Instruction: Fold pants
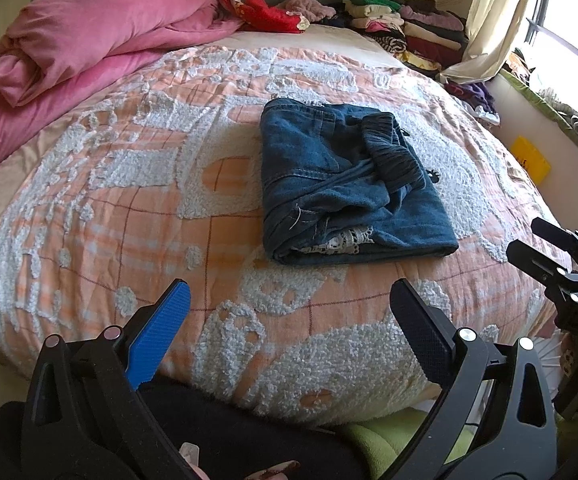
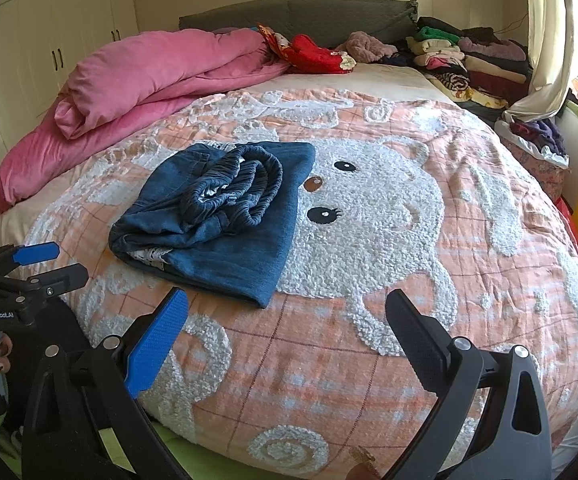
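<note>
Sunlit bedroom, with a bed (image 2: 369, 360) under an orange quilt carrying the pants (image 1: 345, 184) folded into a compact bundle near the quilt's middle. Both the left gripper (image 1: 289, 320) and right gripper (image 2: 285, 320) hover short of the pants, fingers apart, empty. Folding looks finished (waistband slightly bunched); perhaps only tidying remains.
</note>
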Demonstrator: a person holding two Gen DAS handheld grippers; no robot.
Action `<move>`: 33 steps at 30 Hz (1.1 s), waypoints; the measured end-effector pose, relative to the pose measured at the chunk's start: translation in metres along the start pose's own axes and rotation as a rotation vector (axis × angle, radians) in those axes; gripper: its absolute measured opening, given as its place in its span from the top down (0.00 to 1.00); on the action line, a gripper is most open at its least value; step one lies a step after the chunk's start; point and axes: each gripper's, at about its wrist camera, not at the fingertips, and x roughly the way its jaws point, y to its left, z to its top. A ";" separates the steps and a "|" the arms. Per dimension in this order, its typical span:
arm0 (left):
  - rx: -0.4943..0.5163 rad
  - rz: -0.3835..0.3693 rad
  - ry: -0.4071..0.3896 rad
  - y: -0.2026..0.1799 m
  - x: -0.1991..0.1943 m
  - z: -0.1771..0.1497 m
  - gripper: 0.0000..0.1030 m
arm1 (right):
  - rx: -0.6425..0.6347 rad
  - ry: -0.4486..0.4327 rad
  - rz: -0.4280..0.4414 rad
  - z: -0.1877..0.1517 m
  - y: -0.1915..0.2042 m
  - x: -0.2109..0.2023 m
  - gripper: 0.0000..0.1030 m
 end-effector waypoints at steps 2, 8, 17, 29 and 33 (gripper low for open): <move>0.001 0.001 0.001 0.000 0.000 0.000 0.09 | 0.001 0.000 -0.002 -0.001 -0.001 0.000 0.04; 0.001 -0.003 0.003 0.000 0.000 -0.001 0.09 | -0.001 0.003 -0.009 -0.001 -0.003 0.000 0.04; 0.001 -0.016 0.015 0.002 0.002 0.000 0.09 | 0.000 0.009 -0.032 -0.002 -0.008 0.001 0.04; -0.161 0.120 0.062 0.082 0.021 0.020 0.09 | 0.058 0.018 -0.182 0.002 -0.067 0.008 0.04; -0.243 0.264 0.033 0.145 0.029 0.046 0.09 | 0.137 0.018 -0.258 0.010 -0.124 0.012 0.04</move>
